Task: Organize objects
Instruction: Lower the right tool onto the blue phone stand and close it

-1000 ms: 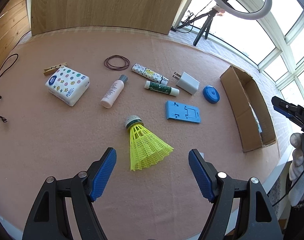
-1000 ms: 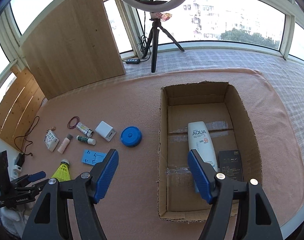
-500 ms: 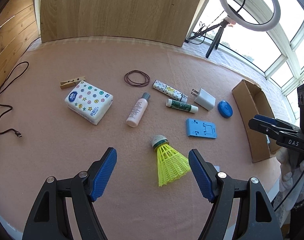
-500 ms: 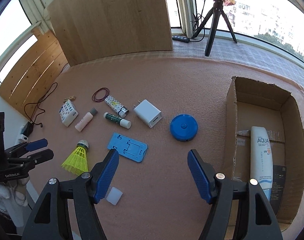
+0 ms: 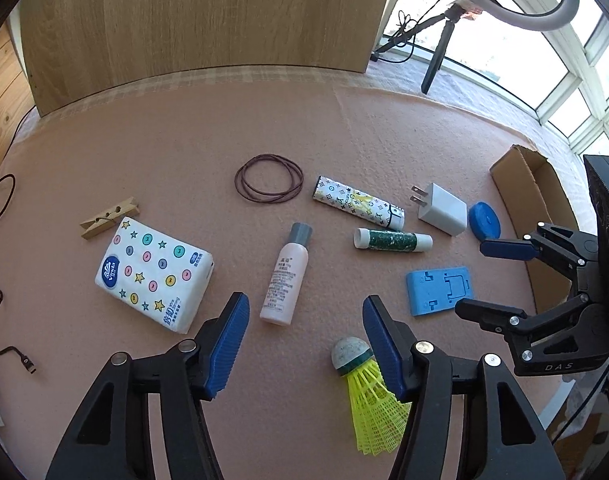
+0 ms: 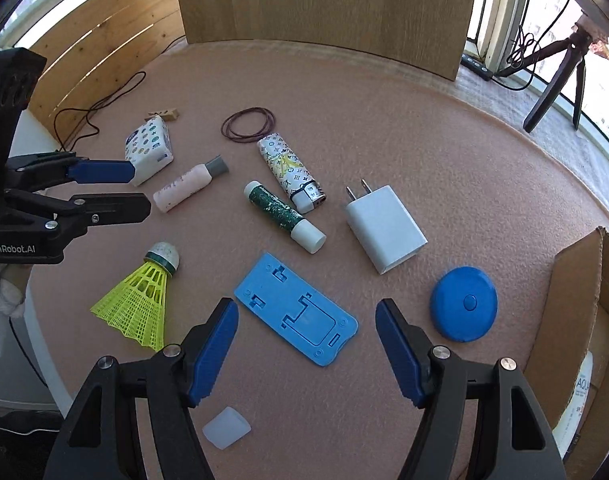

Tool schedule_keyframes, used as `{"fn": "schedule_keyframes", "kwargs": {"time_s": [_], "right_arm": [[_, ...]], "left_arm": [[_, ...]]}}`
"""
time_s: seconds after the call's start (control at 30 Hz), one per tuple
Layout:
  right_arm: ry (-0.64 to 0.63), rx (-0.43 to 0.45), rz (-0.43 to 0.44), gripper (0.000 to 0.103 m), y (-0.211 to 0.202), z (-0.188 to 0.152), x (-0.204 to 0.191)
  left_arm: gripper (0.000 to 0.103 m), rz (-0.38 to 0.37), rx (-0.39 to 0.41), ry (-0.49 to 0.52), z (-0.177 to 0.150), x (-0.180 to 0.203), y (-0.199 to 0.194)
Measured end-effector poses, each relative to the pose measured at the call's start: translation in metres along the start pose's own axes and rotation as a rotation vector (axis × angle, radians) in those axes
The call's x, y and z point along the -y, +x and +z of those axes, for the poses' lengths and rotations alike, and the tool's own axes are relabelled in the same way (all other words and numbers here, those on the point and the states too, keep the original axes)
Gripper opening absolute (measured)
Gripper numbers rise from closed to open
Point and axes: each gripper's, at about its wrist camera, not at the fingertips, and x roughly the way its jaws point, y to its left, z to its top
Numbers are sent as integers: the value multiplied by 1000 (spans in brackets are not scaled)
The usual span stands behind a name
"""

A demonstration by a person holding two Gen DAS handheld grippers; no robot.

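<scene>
Both hand-held grippers hang over a pink-covered bench. The right hand-held gripper, jaws apart, hovers above a blue phone stand. The left hand-held gripper, its empty jaws apart after just closing somewhat, points at a pink bottle, a yellow shuttlecock beside one finger. Beyond lie a charger and a cardboard box.

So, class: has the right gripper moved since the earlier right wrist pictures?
Yes. The right gripper swung away from the brown cardboard box, toward the flat blue plastic phone stand.
</scene>
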Motion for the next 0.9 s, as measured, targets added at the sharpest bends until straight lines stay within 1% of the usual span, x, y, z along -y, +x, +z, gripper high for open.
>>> {"fn": "schedule_keyframes", "kwargs": {"time_s": [0.07,0.23,0.33,0.43,0.63,0.73,0.87,0.9], "right_arm": [[-37,-16,0,68,4,2,-3],[-139,-45,-9,68,11,6,-12],[-209,-61,-21,68,16,8,-19],[-246,-80,-32,68,22,9,-21],[-235,-124,-22,68,33,6,-20],[-201,-119,-19,67,32,4,-17],[-148,-109,-29,59,29,4,-11],[-122,-105,-32,54,28,4,-9]], "left_arm": [[61,5,-14,16,5,0,7],[61,-10,-53,33,10,-1,22],[61,1,-63,50,12,0,28],[61,-2,-64,55,14,1,32],[59,2,-65,61,17,2,37],[58,0,-69,61,18,3,41],[57,2,-72,62,19,3,43],[57,3,-72,61,19,2,43]]}}
